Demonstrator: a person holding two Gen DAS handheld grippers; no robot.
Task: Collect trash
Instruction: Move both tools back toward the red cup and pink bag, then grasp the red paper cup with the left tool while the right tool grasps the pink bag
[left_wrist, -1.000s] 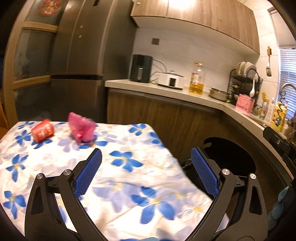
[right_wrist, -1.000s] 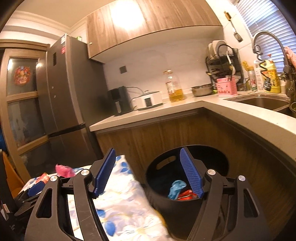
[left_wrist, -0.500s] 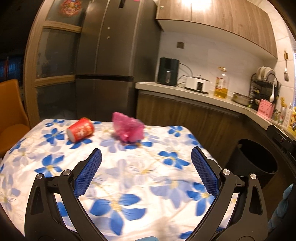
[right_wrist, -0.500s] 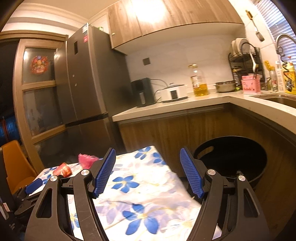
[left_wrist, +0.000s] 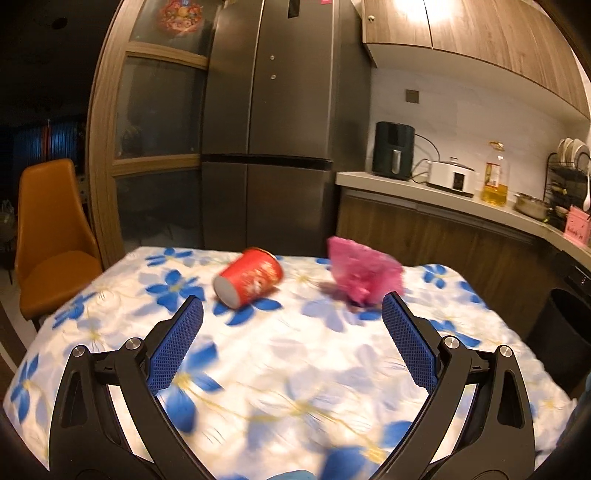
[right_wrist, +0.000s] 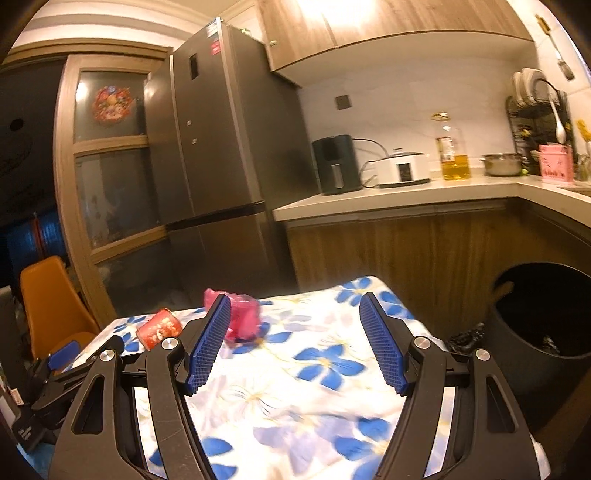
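A red cup (left_wrist: 249, 277) lies on its side on the flowered tablecloth (left_wrist: 295, 369), far side. A crumpled pink wrapper (left_wrist: 362, 275) lies to its right. My left gripper (left_wrist: 291, 314) is open and empty, just short of both. In the right wrist view the red cup (right_wrist: 159, 328) and pink wrapper (right_wrist: 242, 317) lie beyond the left finger. My right gripper (right_wrist: 295, 314) is open and empty above the cloth (right_wrist: 314, 387). A black trash bin (right_wrist: 539, 328) stands right of the table; it also shows in the left wrist view (left_wrist: 565, 332).
An orange chair (left_wrist: 48, 240) stands left of the table. A dark fridge (left_wrist: 273, 129) stands behind it. The counter (right_wrist: 406, 195) holds an air fryer (right_wrist: 336, 164), a white cooker, an oil bottle (right_wrist: 452, 151) and a dish rack. The left gripper's body (right_wrist: 55, 373) shows at lower left.
Both grippers have swung left, from the trash bin toward the table. The red cup and pink wrapper now sit closer and more central ahead of the left gripper. Both stay open.
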